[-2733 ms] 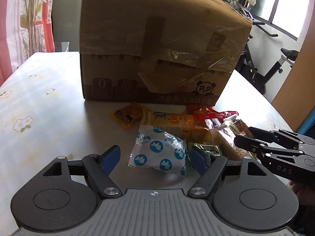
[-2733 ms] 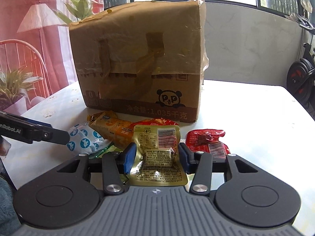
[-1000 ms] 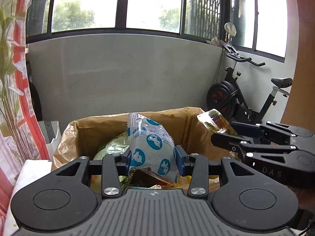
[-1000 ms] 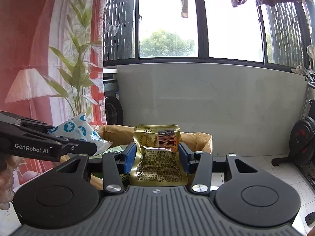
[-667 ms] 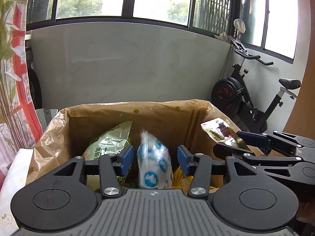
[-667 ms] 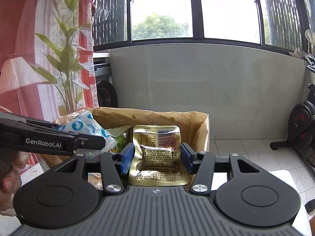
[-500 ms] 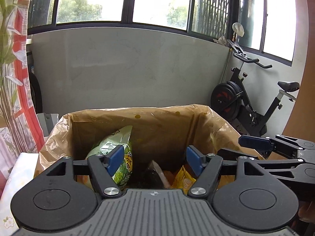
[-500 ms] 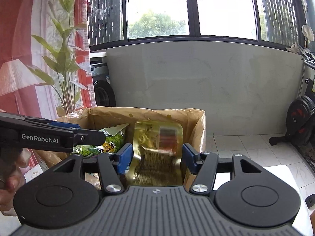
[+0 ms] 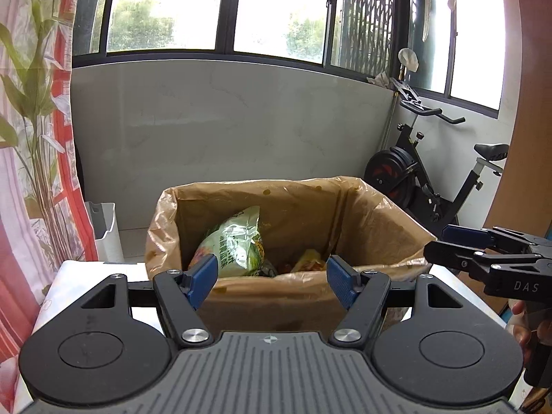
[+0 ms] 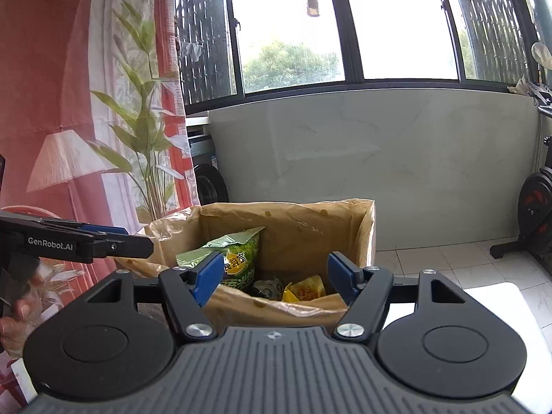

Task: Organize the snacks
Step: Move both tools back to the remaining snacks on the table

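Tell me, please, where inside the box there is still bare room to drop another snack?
The box looks free along its right wall, beyond the yellow packet. The left and middle are crowded: the green bag stands there, a dark packet beside it.

The cardboard box (image 9: 276,296) is matt brown with a glossy, wrinkled film over its rim, the green snack bag (image 9: 238,241) inside is shiny crinkled foil, and the back wall (image 9: 224,120) looks smooth like polished stone.
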